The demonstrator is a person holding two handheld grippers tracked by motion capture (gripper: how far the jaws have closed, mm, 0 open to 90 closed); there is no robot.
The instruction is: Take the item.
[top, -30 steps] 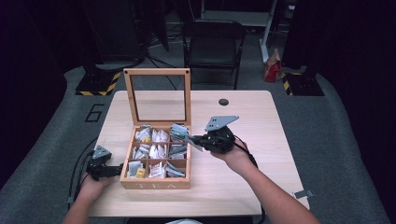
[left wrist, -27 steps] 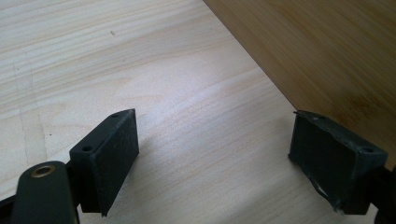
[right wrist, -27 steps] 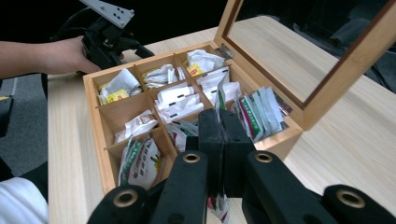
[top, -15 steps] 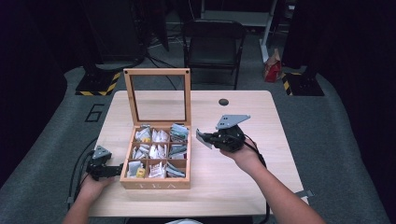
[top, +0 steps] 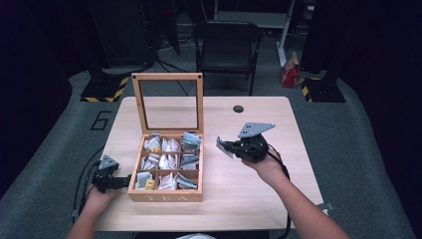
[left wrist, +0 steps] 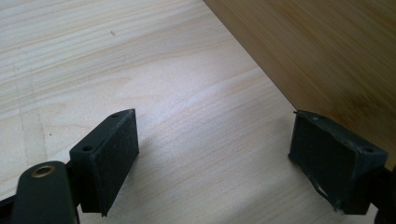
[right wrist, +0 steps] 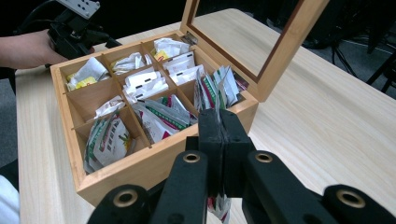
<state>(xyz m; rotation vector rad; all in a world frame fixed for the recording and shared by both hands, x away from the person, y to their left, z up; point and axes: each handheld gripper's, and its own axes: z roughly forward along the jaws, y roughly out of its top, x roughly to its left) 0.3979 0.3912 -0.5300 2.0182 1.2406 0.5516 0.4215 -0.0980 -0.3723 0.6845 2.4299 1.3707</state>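
Left gripper (top: 121, 180) jaws spread over the pale wooden table (top: 249, 199) near its front-left corner, beside the open wooden tea box (top: 166, 191), right gripper (top: 226, 146) pinching a white-and-green foil tea sachet (top: 222, 147), held above mid-table right of the box, glass lid (top: 168, 102) upright behind.

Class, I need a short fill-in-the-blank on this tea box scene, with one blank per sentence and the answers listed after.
1. The right gripper is shut on a tea ____.
2. The wooden box has its lid standing ____.
3. The left gripper rests with its jaws ____ beside the box.
4. The word on the box front reads ____.

Missing words: bag; open; open; TEA
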